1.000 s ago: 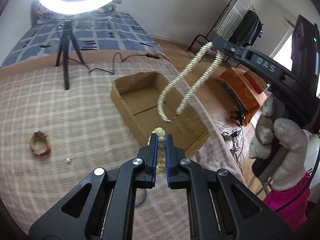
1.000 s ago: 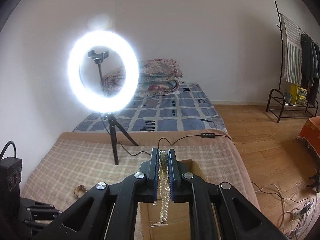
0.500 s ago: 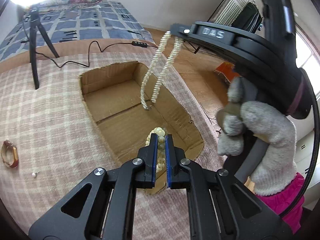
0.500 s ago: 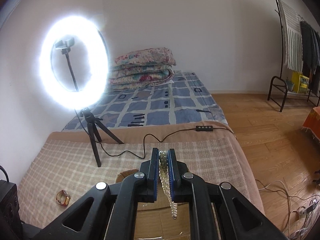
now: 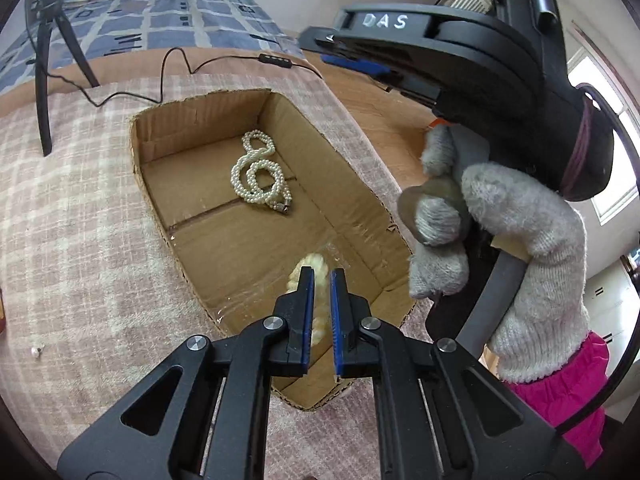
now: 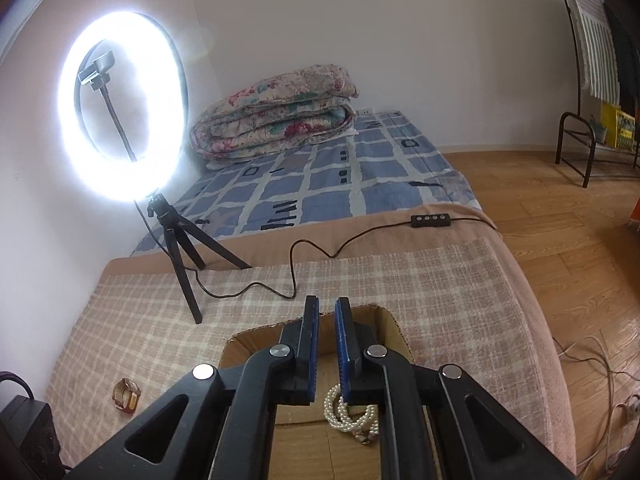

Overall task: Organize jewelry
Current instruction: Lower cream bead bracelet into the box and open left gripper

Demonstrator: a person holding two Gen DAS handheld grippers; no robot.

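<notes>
Surface: low platform under a nubby pink-and-cream plaid blanket [image 6: 420, 280], soft-edged and rounding off to the wood floor on the right hand-held gripper's right. Beyond it, a bed with a blue checked cover [image 6: 344, 176].

Cardboard box [image 5: 352, 184]: shallow, open-topped, corrugated with ragged cut rims and a taped floor seam. It lies directly ahead of and below both hand-held grippers.

Pearl necklace [image 5: 258, 174]: multi-strand rope of small white beads, coiled in loops with a metal clasp, lying on the box floor ahead of the left hand-held gripper and under the tips of the right one.

Yellow bead bracelet [image 5: 318, 268]: chunky pale beads, blurred, lying between the blue pads of the left hand-held gripper [image 5: 320, 280]. The jaws stand narrowly apart; whether they grip it cannot be told.

Right hand-held gripper [image 6: 327, 312]: narrowly parted, nothing between its pads, poised over the box's far rim; held by a grey knitted glove [image 5: 520, 264].

Amber bangle [image 6: 127, 395] and small pearl stud [image 5: 37, 352]: on the blanket, well left of both grippers.

Ring light on tripod [image 6: 120, 120]: ahead to the left, its cable trailing across the blanket just beyond the box.
</notes>
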